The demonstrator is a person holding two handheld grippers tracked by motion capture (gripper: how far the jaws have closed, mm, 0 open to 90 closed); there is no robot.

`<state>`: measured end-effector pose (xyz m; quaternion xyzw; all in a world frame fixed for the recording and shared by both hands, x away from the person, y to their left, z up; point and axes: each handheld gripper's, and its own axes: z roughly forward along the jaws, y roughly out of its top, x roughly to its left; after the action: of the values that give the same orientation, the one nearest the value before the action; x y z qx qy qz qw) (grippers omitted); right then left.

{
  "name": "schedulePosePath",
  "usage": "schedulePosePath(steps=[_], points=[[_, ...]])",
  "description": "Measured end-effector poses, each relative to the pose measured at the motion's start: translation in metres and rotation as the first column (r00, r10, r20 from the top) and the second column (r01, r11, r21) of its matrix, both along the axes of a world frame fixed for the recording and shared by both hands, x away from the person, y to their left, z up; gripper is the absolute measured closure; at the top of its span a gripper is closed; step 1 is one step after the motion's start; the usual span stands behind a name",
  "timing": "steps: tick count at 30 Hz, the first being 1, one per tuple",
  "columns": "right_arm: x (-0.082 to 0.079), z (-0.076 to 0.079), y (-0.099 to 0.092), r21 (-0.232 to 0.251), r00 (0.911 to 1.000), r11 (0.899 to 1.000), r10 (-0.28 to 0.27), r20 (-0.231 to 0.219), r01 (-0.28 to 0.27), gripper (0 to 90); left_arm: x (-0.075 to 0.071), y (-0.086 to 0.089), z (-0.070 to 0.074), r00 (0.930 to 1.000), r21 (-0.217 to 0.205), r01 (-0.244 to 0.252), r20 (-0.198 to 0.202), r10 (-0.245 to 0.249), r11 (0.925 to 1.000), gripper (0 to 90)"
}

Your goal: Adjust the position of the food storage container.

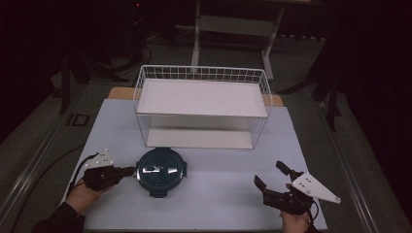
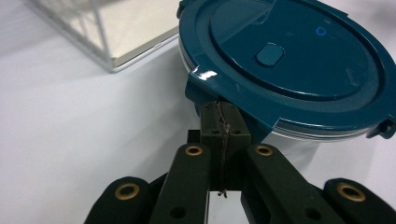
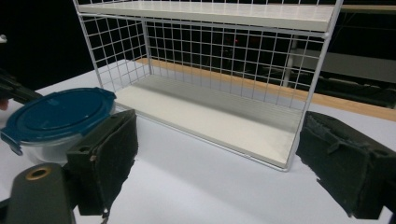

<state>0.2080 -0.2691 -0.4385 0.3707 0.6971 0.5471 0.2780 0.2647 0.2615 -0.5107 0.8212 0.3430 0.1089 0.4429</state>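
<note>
Container (image 1: 161, 171): left claw (image 2: 219, 122) pinched together at its lid tab; right claw (image 1: 271, 175) wide.

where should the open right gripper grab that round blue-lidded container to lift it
By its rim on the side facing the right gripper, coming in level from the right. The container sits upright with a flat lid overhanging a clear bowl, and the left gripper is shut at the opposite edge.

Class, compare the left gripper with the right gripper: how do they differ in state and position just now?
The left gripper has its jaws shut together, while the right gripper has its jaws spread wide open. The left gripper reaches the edge of the blue-lidded container; the right gripper stands apart from it, over bare table. Both are hand-held, with black jaws.
</note>
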Motion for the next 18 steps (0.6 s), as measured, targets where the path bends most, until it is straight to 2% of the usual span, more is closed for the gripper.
schedulePosePath(steps=[1, 8, 10, 18], points=[[0.000, 0.000, 0.000, -0.004, 1.0000, 1.000, -0.001, 0.001, 0.001, 13.1, 0.000, -0.003, 0.000, 1.0000, 0.006, 0.006, 0.002, -0.006, 1.0000, 89.9], [0.001, -0.001, 0.000, -0.009, 1.0000, 1.000, -0.007, 0.003, 0.007, 13.1, 0.008, -0.017, 0.000, 0.9993, -0.019, 0.032, -0.018, -0.033, 0.9993, 90.0], [0.001, -0.001, -0.001, -0.005, 1.0000, 1.000, -0.009, 0.004, 0.009, 13.1, 0.008, -0.021, 0.000, 0.9993, -0.011, 0.034, -0.012, -0.034, 0.9994, 90.0], [0.000, -0.001, 0.000, -0.006, 1.0000, 1.000, -0.006, 0.005, 0.006, 13.0, 0.014, -0.040, -0.001, 0.9973, -0.032, 0.070, -0.021, -0.071, 0.9970, 89.9]])
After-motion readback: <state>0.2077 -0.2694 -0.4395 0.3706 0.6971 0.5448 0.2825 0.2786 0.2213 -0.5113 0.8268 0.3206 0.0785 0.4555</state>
